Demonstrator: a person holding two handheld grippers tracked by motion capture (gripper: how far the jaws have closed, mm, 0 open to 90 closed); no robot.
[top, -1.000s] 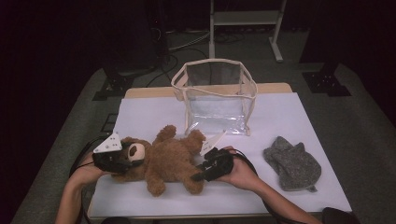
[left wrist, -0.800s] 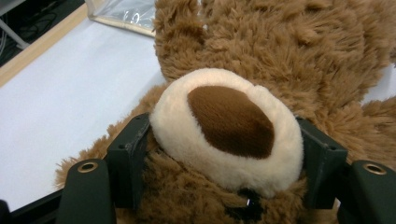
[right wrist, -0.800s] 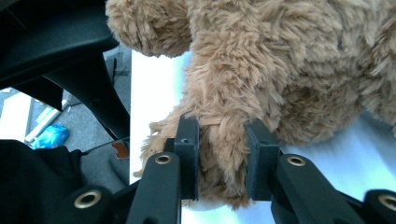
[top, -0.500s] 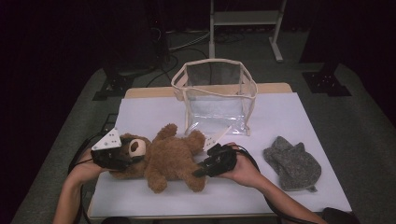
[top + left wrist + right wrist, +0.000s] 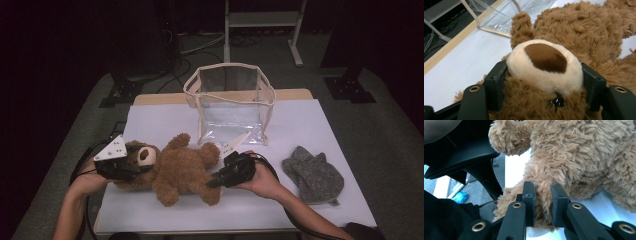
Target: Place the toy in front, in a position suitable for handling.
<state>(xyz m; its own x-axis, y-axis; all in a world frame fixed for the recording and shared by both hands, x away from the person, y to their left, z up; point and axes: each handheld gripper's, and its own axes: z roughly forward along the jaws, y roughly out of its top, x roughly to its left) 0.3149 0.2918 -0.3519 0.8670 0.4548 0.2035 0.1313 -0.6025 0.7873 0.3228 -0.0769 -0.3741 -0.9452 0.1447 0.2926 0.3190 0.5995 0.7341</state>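
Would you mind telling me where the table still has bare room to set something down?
The white table is bare at its far left, between the clear bag and the left edge, and at its far right past the bag, above the grey hat. A thin strip runs along the near edge. The near middle is crowded: the teddy bear lies there.

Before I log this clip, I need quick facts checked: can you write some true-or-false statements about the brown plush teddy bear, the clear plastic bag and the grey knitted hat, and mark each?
1. The left gripper clamps the brown plush teddy bear at its head. True.
2. The right gripper is shut on a leg of the bear. True.
3. The bear sits inside the clear plastic bag. False: it lies on the white table, in front of the bag.
4. The grey knitted hat covers the bear's head. False: it lies apart, beyond the right hand.
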